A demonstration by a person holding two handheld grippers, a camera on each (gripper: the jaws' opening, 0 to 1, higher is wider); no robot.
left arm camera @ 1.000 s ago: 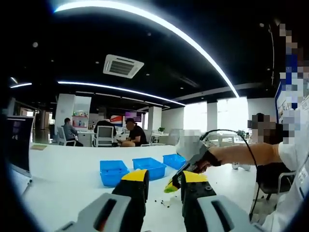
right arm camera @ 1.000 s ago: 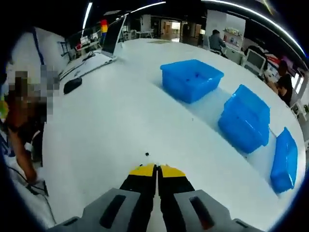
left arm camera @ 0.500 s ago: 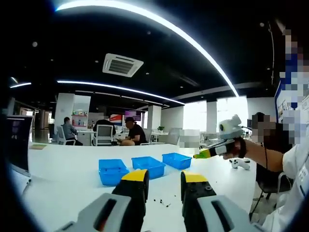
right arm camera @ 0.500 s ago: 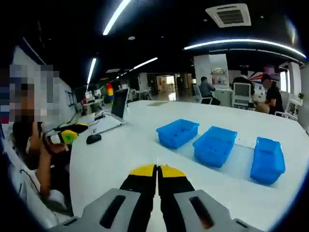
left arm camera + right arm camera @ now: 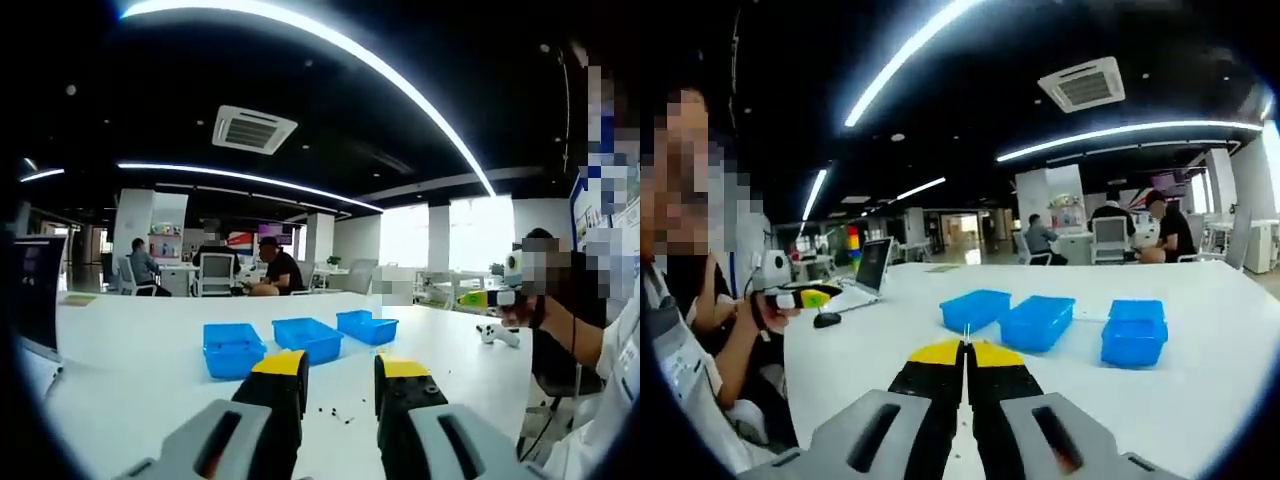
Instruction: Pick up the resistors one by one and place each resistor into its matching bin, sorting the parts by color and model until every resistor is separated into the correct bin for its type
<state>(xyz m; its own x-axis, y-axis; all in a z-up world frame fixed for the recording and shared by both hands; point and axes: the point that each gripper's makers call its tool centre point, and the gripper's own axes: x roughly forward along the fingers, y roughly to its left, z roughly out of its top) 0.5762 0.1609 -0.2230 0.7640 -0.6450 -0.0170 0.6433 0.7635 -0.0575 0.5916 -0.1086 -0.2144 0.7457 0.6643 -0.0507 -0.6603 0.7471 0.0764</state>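
The right gripper (image 5: 966, 352) pinches a thin resistor (image 5: 967, 331) by its lead; the left gripper (image 5: 340, 372) gapes empty. Loose resistors (image 5: 333, 413) lie near three blue bins (image 5: 308, 337). They look light, springy and bendable: grip mid-body.

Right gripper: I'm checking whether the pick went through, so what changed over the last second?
The right gripper rose from the table to level, shut on a resistor. The left gripper stayed open; the three blue bins and loose resistors stayed put.
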